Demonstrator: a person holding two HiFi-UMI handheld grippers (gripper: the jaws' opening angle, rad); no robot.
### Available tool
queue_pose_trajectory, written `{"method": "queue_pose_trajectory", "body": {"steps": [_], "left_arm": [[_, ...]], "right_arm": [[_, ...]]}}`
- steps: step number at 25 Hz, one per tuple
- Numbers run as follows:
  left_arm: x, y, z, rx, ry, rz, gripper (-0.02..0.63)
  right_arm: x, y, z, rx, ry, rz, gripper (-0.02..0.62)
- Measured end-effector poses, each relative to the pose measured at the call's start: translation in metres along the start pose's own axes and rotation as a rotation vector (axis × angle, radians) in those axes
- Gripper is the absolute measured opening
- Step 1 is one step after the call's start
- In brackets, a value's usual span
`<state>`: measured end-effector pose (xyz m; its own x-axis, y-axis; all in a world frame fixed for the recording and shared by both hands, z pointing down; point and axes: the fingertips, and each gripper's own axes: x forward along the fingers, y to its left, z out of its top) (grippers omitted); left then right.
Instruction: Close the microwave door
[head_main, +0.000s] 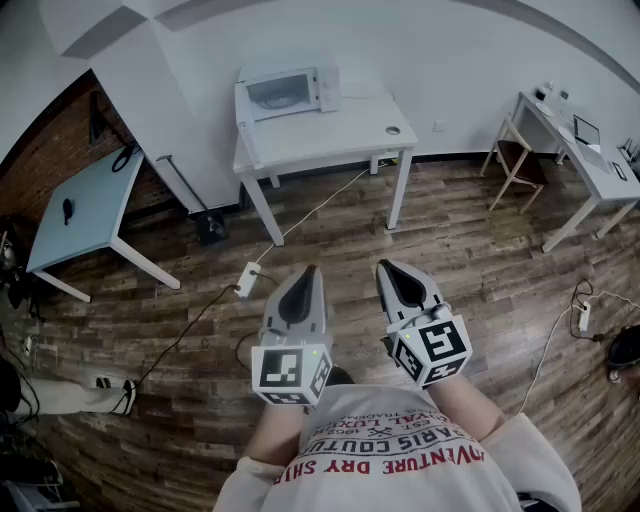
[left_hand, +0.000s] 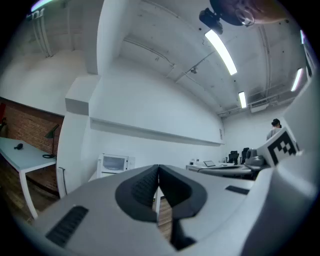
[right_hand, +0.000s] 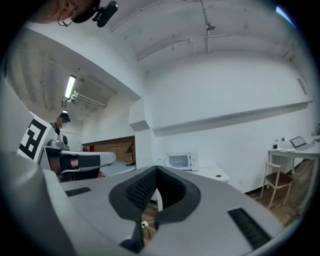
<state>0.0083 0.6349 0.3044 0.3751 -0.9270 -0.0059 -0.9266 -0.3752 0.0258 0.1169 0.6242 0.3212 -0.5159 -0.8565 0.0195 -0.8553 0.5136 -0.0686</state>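
Microwave (head_main: 290, 92) front twd tools, long axis left-right on table (head_main: 340, 135); L tool (head_main: 306, 276), R tool (head_main: 389, 271) jaws together, empty.

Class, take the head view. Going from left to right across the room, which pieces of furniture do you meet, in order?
Light blue table → white table → wooden chair → long white desk.

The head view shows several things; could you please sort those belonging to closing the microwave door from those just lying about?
Job: microwave, white table under it, left gripper, right gripper (both shut, empty).
Lying about: blue table, power strip on the floor, wooden chair, desk.
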Motion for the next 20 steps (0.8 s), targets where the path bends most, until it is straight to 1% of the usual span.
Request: {"method": "queue_pose_trajectory", "body": {"steps": [9, 13, 16, 20], "left_arm": [[0.003, 0.000, -0.007, -0.007, 0.013, 0.007, 0.006], [0.005, -0.002, -0.013, -0.019, 0.019, 0.003, 0.006], [0.009, -0.001, -0.021, -0.034, 0.034, 0.000, 0.006], [0.029, 0.008, -0.034, -0.045, 0.057, -0.006, 0.006]], "right_arm": [[0.000, -0.002, -0.007, 0.000, 0.013, 0.007, 0.012], [-0.001, -0.006, -0.010, 0.036, 0.001, 0.012, 0.012], [0.002, -0.011, -0.019, 0.048, 0.016, 0.004, 0.012], [0.018, -0.022, -0.034, 0.059, 0.047, -0.005, 0.012]]}}
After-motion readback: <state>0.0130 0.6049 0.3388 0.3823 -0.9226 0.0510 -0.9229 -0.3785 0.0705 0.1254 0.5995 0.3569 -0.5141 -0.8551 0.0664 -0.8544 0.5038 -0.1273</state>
